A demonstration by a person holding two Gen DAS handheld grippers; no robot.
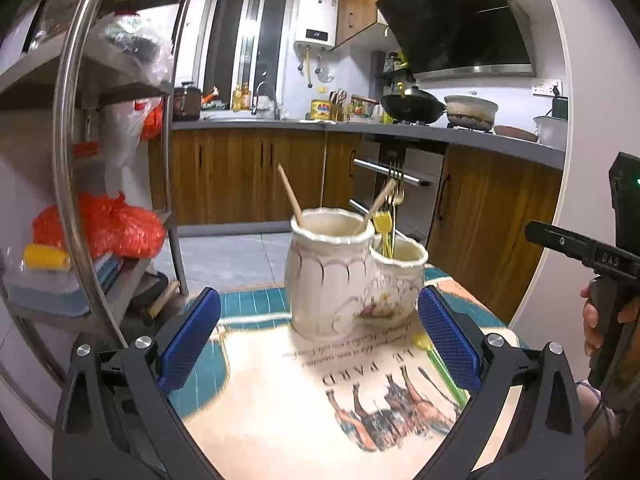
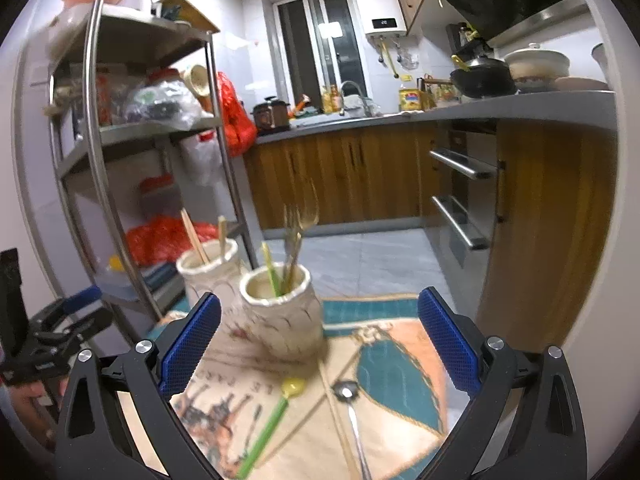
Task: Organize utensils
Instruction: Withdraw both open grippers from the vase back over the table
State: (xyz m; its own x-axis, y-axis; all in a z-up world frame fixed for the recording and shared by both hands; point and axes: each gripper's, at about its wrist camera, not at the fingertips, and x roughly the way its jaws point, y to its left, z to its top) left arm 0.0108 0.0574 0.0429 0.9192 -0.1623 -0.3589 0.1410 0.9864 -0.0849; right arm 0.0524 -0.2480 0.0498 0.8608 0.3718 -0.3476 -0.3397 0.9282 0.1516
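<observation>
Kitchen cabinets in dark wood run along the back wall under a grey counter (image 1: 400, 130), with a steel shelf rack (image 2: 160, 128) standing close on the left and tiled floor lying open between the table and the cabinets. Nearer, a printed tablecloth (image 1: 280, 400) with horses and teal borders covers the table; its far edge falls just behind the two ceramic holders, so little surface lies beyond them, while a broad stretch of cloth lies free on the near side. A taller cream holder (image 1: 328, 272) carries two wooden chopsticks (image 1: 290, 196) leaning out to either side. Touching it on the right, the shorter holder (image 1: 398, 276) contains gold forks (image 1: 394, 190) and a yellow-headed green utensil (image 1: 382, 226). In the right wrist view, a green-handled yellow spoon (image 2: 276, 412) lies flat on the cloth in front of the shorter holder (image 2: 280, 312), and a metal spoon (image 2: 352, 412) lies just beside it to the right, bowl toward the holders, next to a single chopstick (image 2: 340, 428) lying along the cloth. Left gripper (image 1: 320, 340) hovers low over the cloth, jaws spread wide and empty, the holders framed between its blue pads (image 1: 192, 336). Right gripper (image 2: 320, 340) is likewise spread apart and holding nothing, angled down over the two loose spoons, which sit between its fingers. Its black body shows at the right edge of the left wrist view, a hand (image 1: 596, 320) wrapped round the grip.
</observation>
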